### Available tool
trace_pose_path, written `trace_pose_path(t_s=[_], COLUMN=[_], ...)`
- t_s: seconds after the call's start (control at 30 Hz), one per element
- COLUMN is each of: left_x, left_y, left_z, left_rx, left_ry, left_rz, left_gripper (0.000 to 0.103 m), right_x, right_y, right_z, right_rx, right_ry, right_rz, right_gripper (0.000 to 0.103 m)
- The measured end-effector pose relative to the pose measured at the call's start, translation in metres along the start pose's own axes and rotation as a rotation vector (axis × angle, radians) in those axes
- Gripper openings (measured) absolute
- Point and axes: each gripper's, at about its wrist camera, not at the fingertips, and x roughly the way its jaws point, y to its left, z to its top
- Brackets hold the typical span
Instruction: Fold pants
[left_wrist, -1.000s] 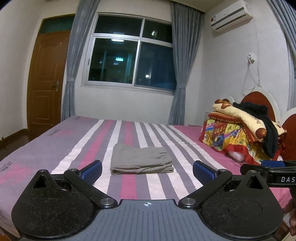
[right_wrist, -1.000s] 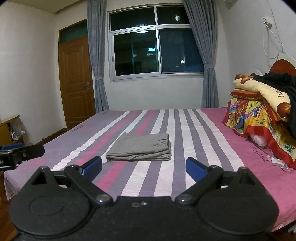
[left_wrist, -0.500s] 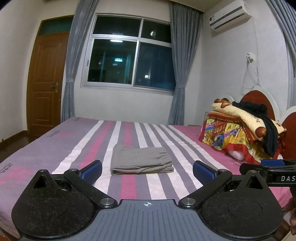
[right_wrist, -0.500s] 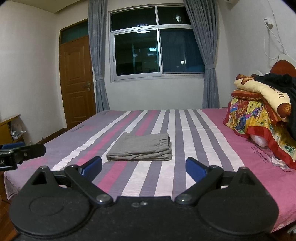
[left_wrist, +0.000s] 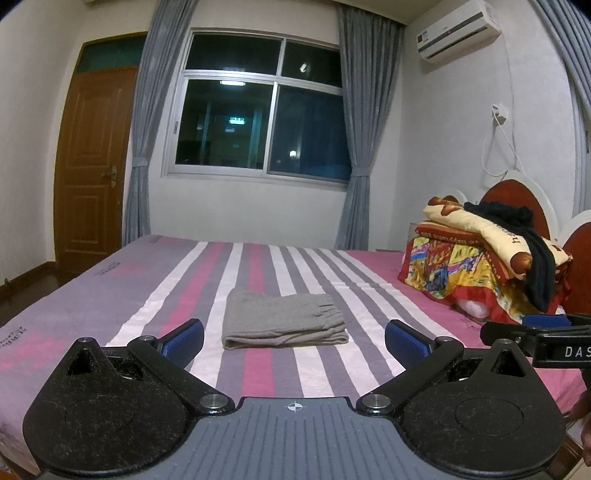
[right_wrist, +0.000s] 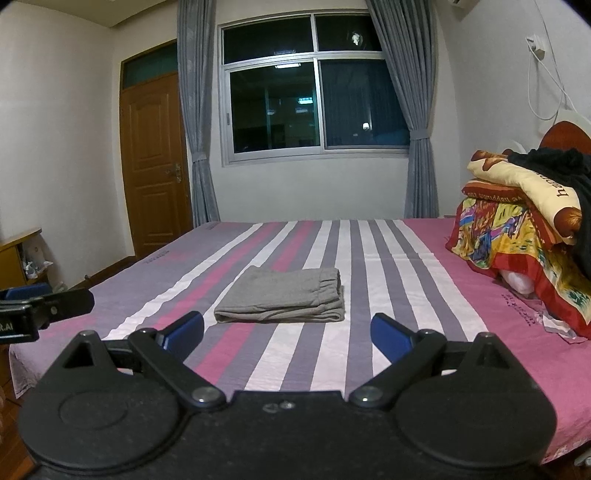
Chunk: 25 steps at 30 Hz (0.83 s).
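Left gripper (left_wrist: 294, 341) has its two blue fingers spread wide apart, with nothing between them. It hangs over the near edge of the bed (left_wrist: 122, 288). Past the fingers, the grey pants (left_wrist: 282, 319) lie folded in a neat flat pile in the middle of the striped sheet, apart from the gripper. This view shows the white air conditioner (left_wrist: 458, 35) high on the wall. At the right edge the tip of the other gripper pokes in. A pile of bright blankets (left_wrist: 476, 258) sits by the red headboard (left_wrist: 517, 199).

Right gripper (right_wrist: 287, 334) also has its blue fingers wide apart and holds nothing. The folded pants (right_wrist: 282, 297) lie just past its fingers on the sheet, not touching them. This view shows a small wooden shelf (right_wrist: 18, 254) by the wall on the left. The brown door (right_wrist: 155, 166) shows here too, and the tip of the left gripper pokes in at the left edge.
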Motion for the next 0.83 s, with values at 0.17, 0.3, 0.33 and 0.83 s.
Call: trace_pose_path(t_s=[0.17,0.3,0.33,0.83], left_x=[0.0,-0.001,-0.001,-0.011], left_y=[0.001,0.006,0.006,0.005], left_z=[0.0,0.0,0.0,0.005], left_rx=[-0.001,-0.003,-0.002,0.038], left_ry=[-0.009,-0.018,-0.019,-0.048], left_rz=[0.001,0.002,0.002,-0.013], left_gripper=[0.103,0.103,0.103,0.103], right_x=[0.0,0.0,-0.001,-0.001], right_y=[0.001,0.002,0.001,0.0], right_z=[0.0,0.0,0.0,0.0], right_rx=[0.0,-0.001,-0.002,-0.012], right_ry=[0.0,-0.002,-0.003,0.002], right_rz=[0.0,0.0,0.003,0.009], right_gripper=[0.097,0.097,0.097,0.097])
